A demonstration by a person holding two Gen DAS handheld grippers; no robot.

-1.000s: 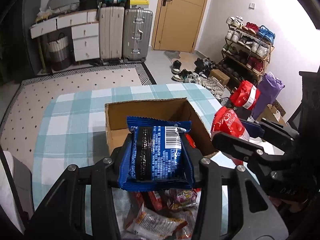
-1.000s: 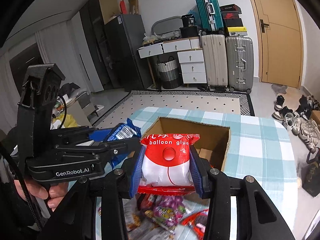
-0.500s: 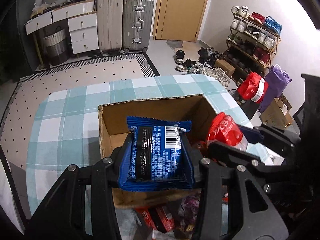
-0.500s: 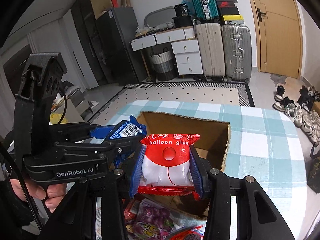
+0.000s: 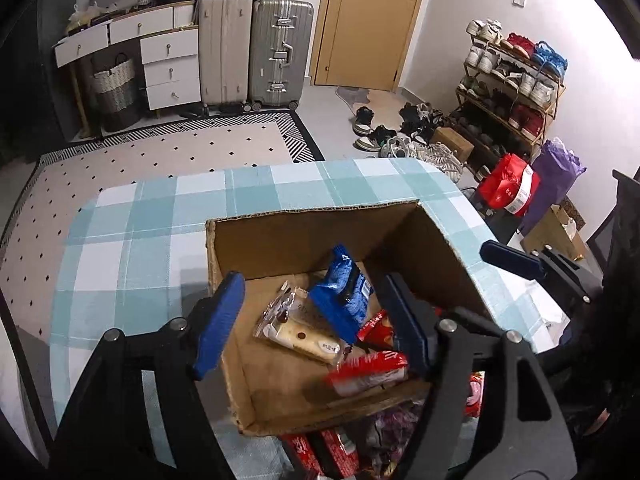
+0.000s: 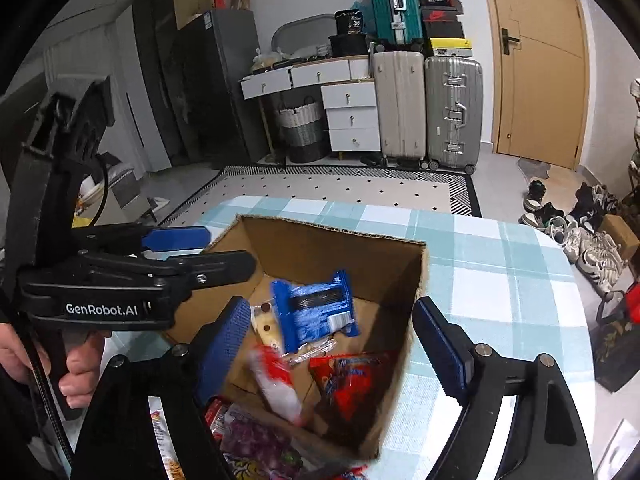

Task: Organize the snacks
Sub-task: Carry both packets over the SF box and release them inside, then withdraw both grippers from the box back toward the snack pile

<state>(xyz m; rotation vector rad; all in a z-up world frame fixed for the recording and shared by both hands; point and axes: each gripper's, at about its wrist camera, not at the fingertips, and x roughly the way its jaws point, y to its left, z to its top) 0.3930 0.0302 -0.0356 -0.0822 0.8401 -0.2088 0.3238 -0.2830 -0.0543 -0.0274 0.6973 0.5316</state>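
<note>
Nearest us, loose snack packets (image 6: 256,444) crowd the desk (image 5: 132,240) at six o'clock, hard against the near wall of the cardboard box (image 5: 304,240). Our left tool (image 5: 308,320) hangs over the box with its jaws opening, blue pads apart and nothing pressed between them; the blue snack packet (image 5: 340,300) sits tilted inside, leaning over a clear-wrapped biscuit pack (image 5: 296,328). Our right tool (image 6: 336,340) is likewise over the box, jaws opening wide with no grip; the red and white balloon-glue packet (image 6: 276,384) is blurred just below it inside the box, beside a red snack bag (image 6: 348,380) lying against the box's three o'clock wall. In the left wrist view the right tool's blue pad (image 5: 508,258) pokes in at three o'clock, just outside the box rim.

Beyond the box's far edge at twelve o'clock the checked desk is bare to its rounded rim, with more open cloth at nine o'clock. Farther off lie the dotted rug (image 5: 160,160), two upright suitcases (image 5: 256,48) and, at two o'clock, a shoe rack (image 5: 516,84).
</note>
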